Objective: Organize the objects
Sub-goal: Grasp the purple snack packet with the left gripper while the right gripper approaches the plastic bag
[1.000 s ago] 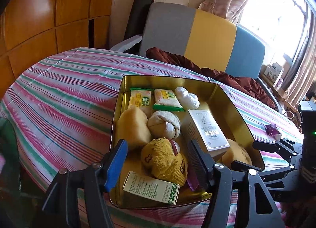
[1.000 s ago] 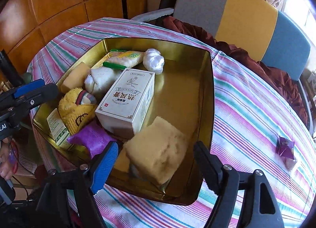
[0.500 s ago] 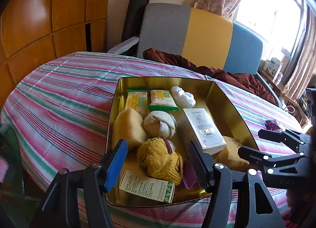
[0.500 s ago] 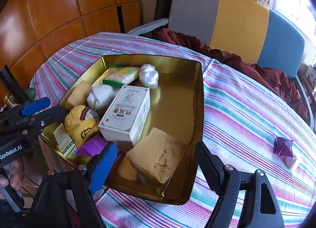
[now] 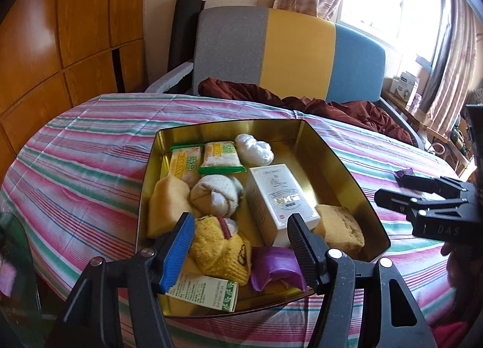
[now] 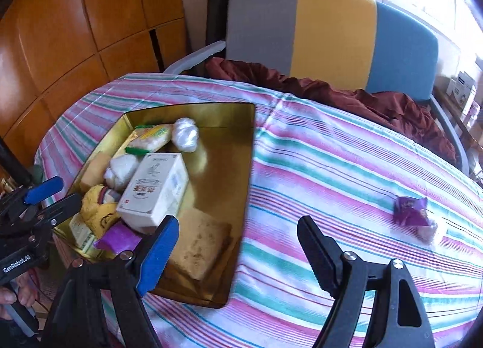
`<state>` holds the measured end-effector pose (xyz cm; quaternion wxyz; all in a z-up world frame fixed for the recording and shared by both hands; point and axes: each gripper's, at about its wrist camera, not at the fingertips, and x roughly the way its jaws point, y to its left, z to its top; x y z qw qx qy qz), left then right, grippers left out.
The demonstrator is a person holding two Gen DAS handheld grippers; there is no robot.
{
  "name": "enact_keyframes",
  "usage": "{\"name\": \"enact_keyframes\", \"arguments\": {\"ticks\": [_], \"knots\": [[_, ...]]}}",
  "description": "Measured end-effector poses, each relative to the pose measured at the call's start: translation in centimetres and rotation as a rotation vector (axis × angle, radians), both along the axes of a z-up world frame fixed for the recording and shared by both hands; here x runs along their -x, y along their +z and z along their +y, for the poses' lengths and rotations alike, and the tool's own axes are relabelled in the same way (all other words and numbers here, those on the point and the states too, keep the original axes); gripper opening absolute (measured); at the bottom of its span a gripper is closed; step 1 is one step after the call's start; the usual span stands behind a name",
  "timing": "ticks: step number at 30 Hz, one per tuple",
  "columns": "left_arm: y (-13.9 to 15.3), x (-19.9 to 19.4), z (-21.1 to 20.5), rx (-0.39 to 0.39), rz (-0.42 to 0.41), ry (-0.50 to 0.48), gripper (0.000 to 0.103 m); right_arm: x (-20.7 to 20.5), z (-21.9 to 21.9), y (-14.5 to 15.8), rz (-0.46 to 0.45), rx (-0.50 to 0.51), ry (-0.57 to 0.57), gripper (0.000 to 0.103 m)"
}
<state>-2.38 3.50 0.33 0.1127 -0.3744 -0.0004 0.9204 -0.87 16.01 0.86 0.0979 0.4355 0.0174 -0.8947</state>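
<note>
Box (image 5: 279,197) in tin (image 5: 341,164); packet (image 6: 410,212) right, apart.

Daylight from blown-out window (image 5: 389,1); fisheye-bent edges; right view perhaps slightly motion-blurred.

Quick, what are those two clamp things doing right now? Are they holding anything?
Left gripper: open, holding nothing, above the gold tin.
Right gripper: open, holding nothing, above the striped tablecloth.

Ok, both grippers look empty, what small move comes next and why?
Probably swing the right gripper toward the purple packet. It lies alone on the striped tablecloth, outside the gold tin that holds everything else, and the jaws stand open with nothing between them.
</note>
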Motion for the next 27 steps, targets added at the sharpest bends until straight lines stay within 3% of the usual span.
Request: {"name": "enact_keyframes", "arguments": {"ticks": [17,24,27], "knots": [[1.1,0.6,6.7,0.049,0.019,-0.154,0.065,1.7,16.5,1.2,-0.001,0.039,-0.383,0.082],[1.5,1.0,10.0,0.067,0.017,-0.225,0.065,2.7,23.1,-0.1,0.001,0.023,-0.539,0.082],[1.6,1.1,11.7,0.07,0.013,-0.263,0.065,2.0,26.4,-1.0,0.012,0.068,-0.637,0.082]]}}
